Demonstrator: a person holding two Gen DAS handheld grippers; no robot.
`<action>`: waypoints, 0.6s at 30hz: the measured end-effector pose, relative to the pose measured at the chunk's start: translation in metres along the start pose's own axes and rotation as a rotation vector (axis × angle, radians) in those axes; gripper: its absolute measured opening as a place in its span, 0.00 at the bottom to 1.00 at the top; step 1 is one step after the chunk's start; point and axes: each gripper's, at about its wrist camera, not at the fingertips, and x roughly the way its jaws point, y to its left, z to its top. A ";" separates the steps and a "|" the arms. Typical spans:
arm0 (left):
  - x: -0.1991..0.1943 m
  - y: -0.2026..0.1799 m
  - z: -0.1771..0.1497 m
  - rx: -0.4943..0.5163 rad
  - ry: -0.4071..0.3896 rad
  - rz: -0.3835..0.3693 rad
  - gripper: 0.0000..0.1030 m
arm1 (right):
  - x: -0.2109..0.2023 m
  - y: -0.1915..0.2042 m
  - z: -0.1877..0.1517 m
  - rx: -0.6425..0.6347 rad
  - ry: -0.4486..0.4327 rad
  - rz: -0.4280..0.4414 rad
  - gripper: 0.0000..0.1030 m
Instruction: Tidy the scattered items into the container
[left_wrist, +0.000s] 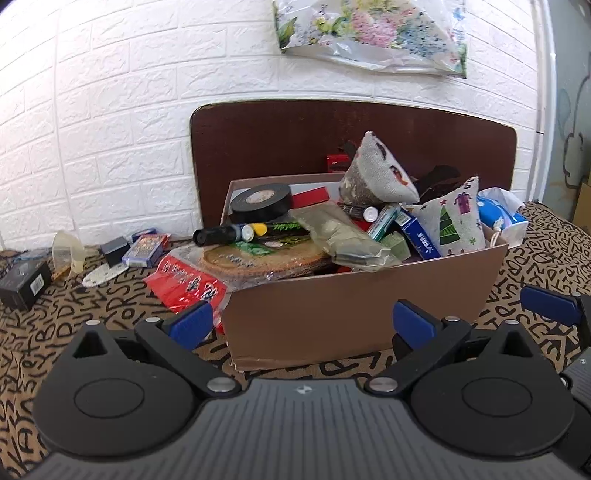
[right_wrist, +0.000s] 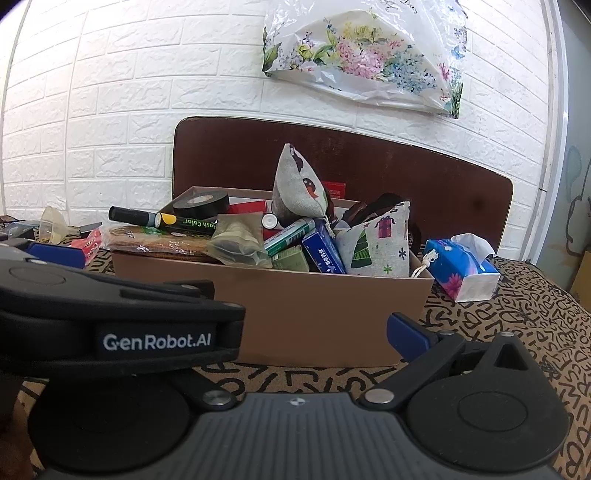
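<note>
The loose things that remain lie mostly far left of the cardboard box (left_wrist: 362, 295), well apart from both tools. Farthest left in the left wrist view sits a black box (left_wrist: 24, 283), then a clear plastic piece (left_wrist: 68, 254), a white toothed disc (left_wrist: 102, 275), a small dark cube (left_wrist: 115, 250) and a blue card pack (left_wrist: 146, 250), its long axis running back toward the wall. A red packet (left_wrist: 184, 284) hangs over the box's left end, half in and half out.

The left gripper (left_wrist: 303, 325) faces the box's front wall, its blue pads spread wide with nothing between them. It is plainly the nearer tool to that left-hand scatter, so the next reach probably swings left and forward, across the patterned cloth (left_wrist: 74, 317). Nothing stands in that path but the overhanging red packet.

The box itself is heaped: a black tape roll (left_wrist: 260, 201), markers, a green pouch (left_wrist: 340, 236) and two printed sachets ride above the rim, so anything added may slide off.

On the right, a blue tissue pack (right_wrist: 461, 273) rests on the cloth just beside the box's right end, outside it. The right gripper (right_wrist: 317, 328) is nearer to that; its right pad shows, but the left tool's body covers the other, so I cannot tell how far it stands open.
</note>
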 end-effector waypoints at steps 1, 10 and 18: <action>0.001 0.000 0.000 -0.003 0.006 0.001 1.00 | 0.000 0.000 0.000 -0.002 0.002 -0.001 1.00; 0.000 0.004 0.001 -0.023 0.024 0.019 1.00 | -0.002 -0.001 0.001 -0.002 -0.011 -0.005 1.00; -0.005 -0.001 0.000 0.004 -0.022 0.030 1.00 | -0.004 -0.001 0.001 0.001 -0.021 -0.009 1.00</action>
